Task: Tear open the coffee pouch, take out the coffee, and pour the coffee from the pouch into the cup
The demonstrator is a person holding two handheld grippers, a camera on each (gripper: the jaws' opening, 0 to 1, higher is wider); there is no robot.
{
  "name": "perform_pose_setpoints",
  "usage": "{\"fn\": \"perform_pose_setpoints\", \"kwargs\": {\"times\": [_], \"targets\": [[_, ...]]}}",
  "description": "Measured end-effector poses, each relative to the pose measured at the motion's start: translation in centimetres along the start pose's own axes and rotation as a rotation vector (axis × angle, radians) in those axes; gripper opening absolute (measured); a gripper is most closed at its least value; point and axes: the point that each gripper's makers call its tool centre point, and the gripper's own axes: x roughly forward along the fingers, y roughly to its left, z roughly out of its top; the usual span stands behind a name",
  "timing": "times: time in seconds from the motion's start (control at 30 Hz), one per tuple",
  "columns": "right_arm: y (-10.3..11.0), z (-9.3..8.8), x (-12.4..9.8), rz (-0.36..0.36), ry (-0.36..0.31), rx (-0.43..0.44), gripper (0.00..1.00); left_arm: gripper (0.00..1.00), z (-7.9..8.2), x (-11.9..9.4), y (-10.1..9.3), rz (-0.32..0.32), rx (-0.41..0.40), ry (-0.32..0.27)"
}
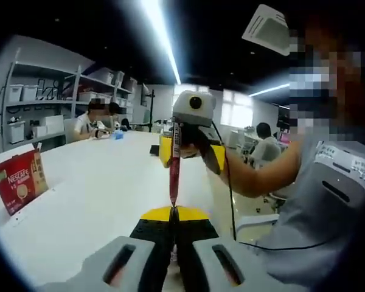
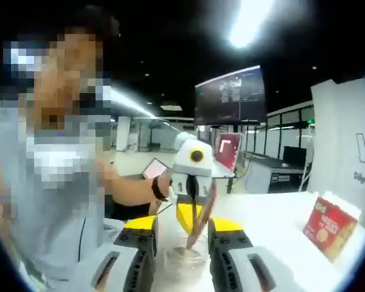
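The left gripper [image 1: 173, 214] pinches one end of the coffee stick [image 1: 174, 164]; the right gripper [image 2: 181, 230], jaws parted, hangs over the cup [image 2: 184, 258].

r gripper [image 2: 181, 234] jaws standing apart over clear cup [image 2: 184, 255]; l gripper [image 2: 193, 204] holding coffee stick [image 2: 202, 220] above it.

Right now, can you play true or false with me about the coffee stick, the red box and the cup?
1. The coffee stick is stretched between both grippers. True.
2. The left gripper is wide open. False: it is shut on the stick's end.
3. The red box lies flat on the floor. False: it stands on the white table.
4. A clear cup sits by the right gripper. True.
5. The red box is blue. False: red.
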Motion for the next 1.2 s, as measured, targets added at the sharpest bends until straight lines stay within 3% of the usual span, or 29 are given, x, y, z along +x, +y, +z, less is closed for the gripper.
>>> {"fn": "perform_pose_setpoints", "kwargs": {"times": [0.03, 0.1, 0.17, 0.2, 0.23, 0.3, 0.37, 0.4, 0.5, 0.57, 0.63, 0.73, 0.8, 0.83, 0.87, 0.9, 0.93, 1.0, 1.03, 1.1, 1.13, 1.17, 1.2], "targets": [[-0.9, 0.4, 0.0, -0.044, -0.021, 0.024, 0.32, 0.03, 0.0, 0.1, -0.1, -0.002, 0.001, 0.001], [-1.6, 0.9, -0.5, -0.062, -0.044, 0.040, 0.27, 0.03, 0.0, 0.2, -0.3, -0.007, 0.004, 0.007], [-1.6, 1.1, -0.7, -0.057, -0.057, 0.068, 0.15, 0.03, 0.1, 0.2, -0.3, -0.005, 0.008, 0.010], [-1.5, 1.1, -0.7, -0.049, -0.060, 0.086, 0.04, 0.03, 0.1, 0.2, -0.3, -0.003, 0.010, 0.009], [-1.3, 1.1, -0.8, -0.047, -0.063, 0.129, 0.03, 0.04, 0.3, 0.2, -0.2, 0.008, 0.017, -0.001], [-2.1, 1.1, -1.0, -0.083, -0.086, 0.170, 0.02, 0.06, 0.5, 0.2, 0.1, 0.024, 0.029, -0.029], [-2.1, 0.7, -1.3, -0.075, -0.090, 0.193, 0.02, 0.23, 1.4, 0.4, -0.5, -0.009, 0.019, -0.091], [-2.0, 0.5, -1.3, -0.068, -0.094, 0.201, 0.02, 0.27, 1.9, 0.4, -0.6, -0.012, 0.003, -0.123], [-1.5, 0.1, -1.0, -0.058, -0.090, 0.205, 0.02, 0.19, 2.2, 0.5, -0.4, 0.012, 0.052, -0.116], [-1.3, 0.1, -1.0, -0.057, -0.089, 0.203, 0.02, 0.04, 1.8, 0.6, -0.6, 0.016, 0.090, -0.077], [-1.3, 0.2, -1.2, -0.064, -0.087, 0.195, 0.02, 0.04, 2.2, 0.7, -0.7, 0.023, 0.098, -0.077], [-1.2, 0.8, -1.7, -0.061, -0.111, 0.198, 0.02, 0.07, 3.0, 0.6, -1.3, -0.021, 0.088, -0.127], [-1.2, 1.2, -1.9, -0.070, -0.123, 0.187, 0.02, 0.22, 3.4, 0.7, -1.0, -0.014, 0.075, -0.149], [-1.2, 1.3, -2.0, -0.074, -0.126, 0.180, 0.02, 0.15, 3.2, 0.8, -1.1, -0.020, 0.063, -0.134], [-1.3, 1.4, -2.1, -0.078, -0.129, 0.177, 0.02, 0.04, 2.2, 0.8, -1.5, -0.038, 0.049, -0.082], [-1.1, 1.1, -2.1, -0.066, -0.108, 0.183, 0.02, 0.04, 2.9, 1.0, -1.1, 0.001, 0.095, -0.114], [-1.3, 1.2, -2.1, -0.079, -0.119, 0.168, 0.02, 0.04, 2.4, 1.0, -0.4, 0.039, 0.145, -0.093], [-1.3, 1.1, -2.1, -0.076, -0.119, 0.171, 0.02, 0.04, 2.2, 1.0, -1.0, -0.002, 0.129, -0.091], [-1.3, 1.1, -2.1, -0.076, -0.122, 0.173, 0.02, 0.07, 2.3, 1.1, -1.4, -0.029, 0.116, -0.115], [-1.2, 1.3, -2.4, -0.083, -0.138, 0.169, 0.02, 0.28, 2.1, 1.3, -0.9, -0.022, 0.077, -0.117], [-1.3, 1.5, -2.6, -0.084, -0.144, 0.170, 0.02, 0.17, 1.4, 1.5, -0.7, -0.015, 0.088, -0.091], [-1.1, 1.3, -2.6, -0.078, -0.127, 0.172, 0.02, 0.06, 0.3, 1.4, -0.2, 0.018, 0.120, -0.028], [-1.4, 1.6, -2.6, -0.090, -0.142, 0.153, 0.02, 0.04, 0.8, 1.4, 0.0, 0.030, 0.151, -0.067]]}}
